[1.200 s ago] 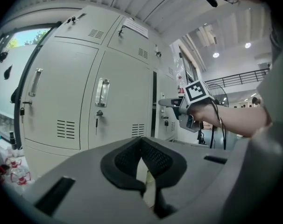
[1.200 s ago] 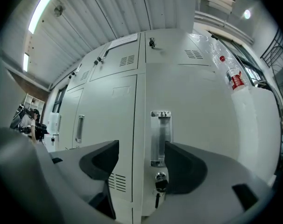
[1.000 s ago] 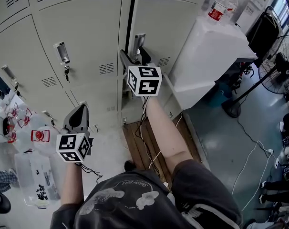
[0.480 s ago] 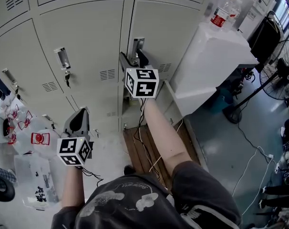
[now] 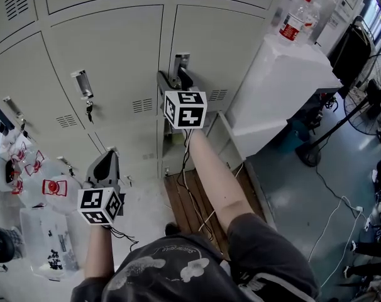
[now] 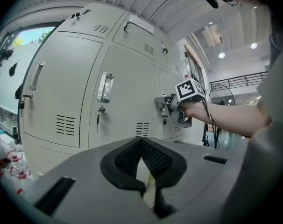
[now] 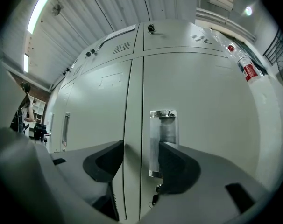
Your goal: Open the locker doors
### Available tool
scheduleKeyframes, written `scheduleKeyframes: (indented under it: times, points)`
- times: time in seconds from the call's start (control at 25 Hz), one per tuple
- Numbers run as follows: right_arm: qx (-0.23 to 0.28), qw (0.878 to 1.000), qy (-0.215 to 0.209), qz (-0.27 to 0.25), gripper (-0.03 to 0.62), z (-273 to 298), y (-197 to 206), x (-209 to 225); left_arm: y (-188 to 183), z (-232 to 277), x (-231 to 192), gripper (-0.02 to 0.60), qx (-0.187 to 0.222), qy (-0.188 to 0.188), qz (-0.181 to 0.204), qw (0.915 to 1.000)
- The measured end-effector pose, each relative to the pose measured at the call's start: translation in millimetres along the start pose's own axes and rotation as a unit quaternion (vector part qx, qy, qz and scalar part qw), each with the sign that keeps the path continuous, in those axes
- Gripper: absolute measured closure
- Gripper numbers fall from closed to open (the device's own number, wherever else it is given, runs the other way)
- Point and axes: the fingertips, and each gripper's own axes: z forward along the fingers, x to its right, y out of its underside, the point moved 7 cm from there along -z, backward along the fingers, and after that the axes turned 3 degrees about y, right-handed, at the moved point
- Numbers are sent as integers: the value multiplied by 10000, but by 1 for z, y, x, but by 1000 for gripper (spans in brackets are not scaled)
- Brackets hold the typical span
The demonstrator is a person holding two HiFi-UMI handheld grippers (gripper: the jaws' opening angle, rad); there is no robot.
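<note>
— Grey lockers (image 5: 109, 43) filled the frame. Where was the handle (image 7: 163, 125)?
— Centre frame, between my right gripper's (image 7: 141, 149) jaws, which had just been closing and weren't gripping yet. The left gripper's (image 6: 142, 146) jaws were clenched, empty. Next I'd clamp and pull.

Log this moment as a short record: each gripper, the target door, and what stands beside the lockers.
right gripper: held level at the right-hand locker door; jaws apart and just been closing, with the door handle between them, not clamped
left gripper: jaws together, nothing in them, held low and away from the lockers
door state: looks shut, flush with its frame
middle door handle: untouched, with a key hanging below it
beside lockers: white cabinet with a bottle on top
</note>
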Motion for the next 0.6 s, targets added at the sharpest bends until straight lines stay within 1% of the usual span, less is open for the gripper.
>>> scheduleKeyframes:
  times: [0.16,0.28,0.44,0.6]
  points:
    - [61,9999,76,83,354,0,0,1,0,2,-3,572,-3,-8,-35,10000]
    - [39,9998,118,123,394,-4,-1,3,0,4,-2,572,-5,21,-51,10000]
    - [19,9998,141,112,396,-16,-2,2,1,7,4,572,-26,128,-37,9999]
    - [-57,9994,317,107,412,-31,-4,1,2,8,13,572,-47,252,-23,9997]
